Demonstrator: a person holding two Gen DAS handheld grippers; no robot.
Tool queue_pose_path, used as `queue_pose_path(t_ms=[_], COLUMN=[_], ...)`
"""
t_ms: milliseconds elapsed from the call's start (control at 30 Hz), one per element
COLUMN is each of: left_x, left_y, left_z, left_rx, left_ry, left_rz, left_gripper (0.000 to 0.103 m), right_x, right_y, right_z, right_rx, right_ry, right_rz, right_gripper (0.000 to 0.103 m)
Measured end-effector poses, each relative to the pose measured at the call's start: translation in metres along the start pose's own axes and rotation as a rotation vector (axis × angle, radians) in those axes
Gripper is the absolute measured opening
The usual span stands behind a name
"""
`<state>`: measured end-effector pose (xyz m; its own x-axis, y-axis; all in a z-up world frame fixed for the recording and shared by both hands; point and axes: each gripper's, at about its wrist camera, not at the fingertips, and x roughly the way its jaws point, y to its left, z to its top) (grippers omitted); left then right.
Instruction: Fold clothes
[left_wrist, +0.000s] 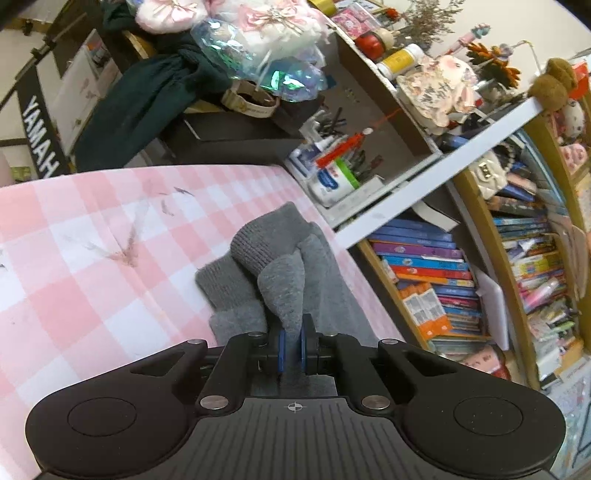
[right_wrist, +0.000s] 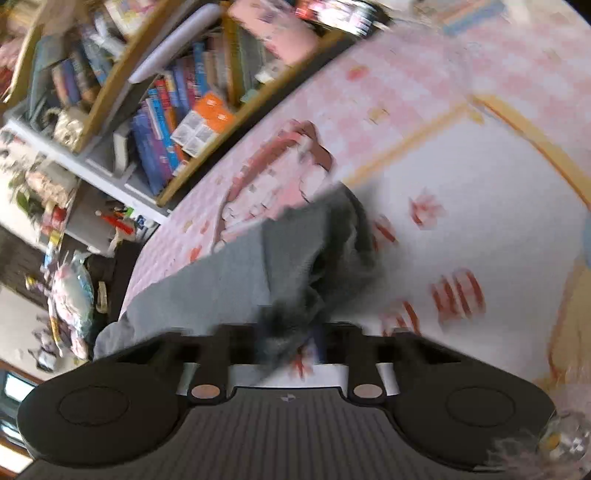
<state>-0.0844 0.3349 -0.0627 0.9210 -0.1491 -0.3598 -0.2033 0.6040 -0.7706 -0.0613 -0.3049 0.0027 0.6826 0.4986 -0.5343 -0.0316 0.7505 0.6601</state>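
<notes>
**Entry: grey knit garment, fold in hand, two grippers**

Left wrist view. One grey garment (left_wrist: 266, 273) was recorded ahead of the fingers on one pink checked cloth (left_wrist: 92, 258). The left gripper (left_wrist: 291, 350) was closed on a pinch of its fabric, pads nearly together. One ribbed cuff lay beyond the fingertips. An even lift and squared edges were judged advisable.

Right wrist view, blurred. One right gripper (right_wrist: 291, 347) was noted with grey fabric between the fingers; closure on it was judged likely. The garment (right_wrist: 229, 273) extended ahead and leftward. Matched height with the other gripper was judged advisable.
</notes>
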Motion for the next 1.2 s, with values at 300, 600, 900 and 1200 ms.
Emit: queue_pose_path(t_ms=[300,600,900,1200], left_x=[0.001,0.006,-0.027,-0.017], left_y=[-0.012,-0.019,-0.073,0.011], left_z=[-0.004,-0.005,0.016,-0.018], left_rx=[0.027,0.018,0.123,-0.049], left_ry=[-0.008,0.002,-0.089,-0.006], left_rz=[-0.010,-0.019,-0.181,0.007], left_gripper=[0.006,0.006,0.005,0.005], right_x=[-0.035,0.009,0.009,-0.006], right_y=[0.052,-0.014,-0.012,0.014], right_z=[0.011,-0.015,-0.017,-0.016], right_rx=[-0.363,-0.206,-0.231,-0.347], right_ry=[-0.276,-0.072,-0.085,-0.180], right_rz=[-0.015,-0.125,-0.129,-0.119], right_gripper=[0.005,0.005,0.006,0.005])
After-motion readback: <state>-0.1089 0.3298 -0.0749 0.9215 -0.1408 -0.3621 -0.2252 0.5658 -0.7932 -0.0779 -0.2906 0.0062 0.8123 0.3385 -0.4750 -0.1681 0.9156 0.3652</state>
